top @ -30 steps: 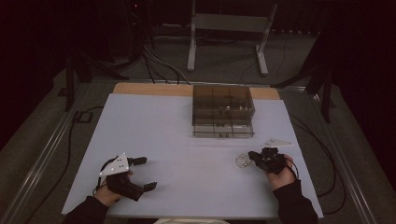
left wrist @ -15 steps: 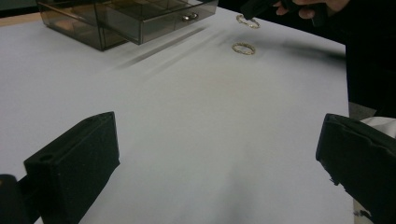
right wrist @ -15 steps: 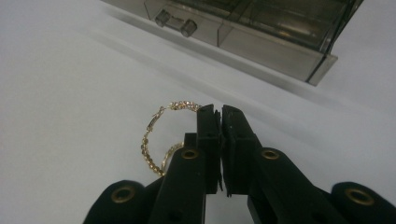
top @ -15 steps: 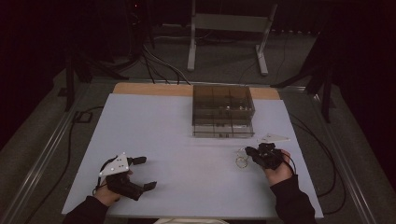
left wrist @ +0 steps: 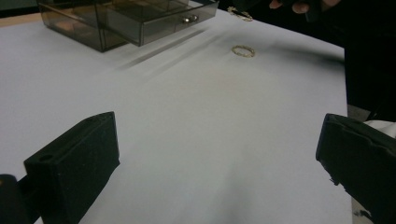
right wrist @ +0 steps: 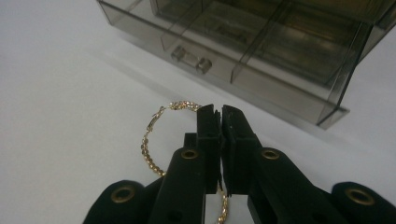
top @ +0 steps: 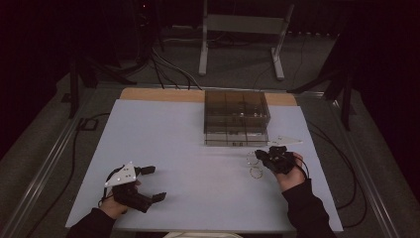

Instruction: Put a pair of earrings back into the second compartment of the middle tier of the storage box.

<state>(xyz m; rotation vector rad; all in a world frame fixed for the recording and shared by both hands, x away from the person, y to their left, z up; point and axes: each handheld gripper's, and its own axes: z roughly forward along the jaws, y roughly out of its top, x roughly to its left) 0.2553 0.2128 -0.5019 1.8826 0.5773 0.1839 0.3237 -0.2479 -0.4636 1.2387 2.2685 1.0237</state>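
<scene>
We raise right gripper (top: pixel 266 154) off table, nudging it toward smoked drawer box (top: pixel 236 118). Gold bracelet (right wrist: pixel 154 140) comes up with it, pinched between closed jaws, hanging as loop to jaws' left; second gold ring (top: pixel 256 172) now lies below gripper.

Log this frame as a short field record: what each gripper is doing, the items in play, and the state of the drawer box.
right gripper: shut on the gold hoop, held just in front of the drawer box
left gripper: open, nothing between its jaws, over bare table
second gold ring: lying flat on the table, apart from both grippers
drawer box: smoky clear plastic, bottom drawer pulled open, divided into compartments
stage: hoop gripped, not yet in the drawer
</scene>
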